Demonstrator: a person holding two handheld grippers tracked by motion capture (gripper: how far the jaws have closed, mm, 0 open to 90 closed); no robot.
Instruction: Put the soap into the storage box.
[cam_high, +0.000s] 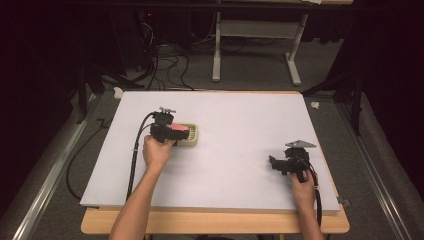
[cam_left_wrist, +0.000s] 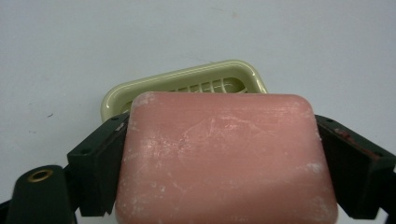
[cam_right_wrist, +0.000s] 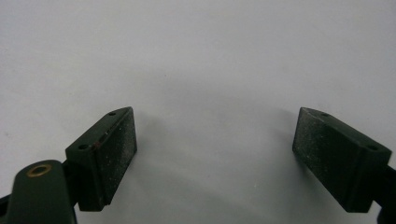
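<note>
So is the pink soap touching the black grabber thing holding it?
Touching. In the left gripper view, the pink soap sits squeezed between the left gripper, with both black jaws pressed flat against its sides and no gap showing.

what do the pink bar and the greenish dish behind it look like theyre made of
The pink bar looks like solid soap: matte, with whitish scuffs and powdery patches on its face. The greenish dish looks like moulded plastic: smooth, slightly glossy rim and a slatted bottom. Neither can be confirmed by look alone.
</note>
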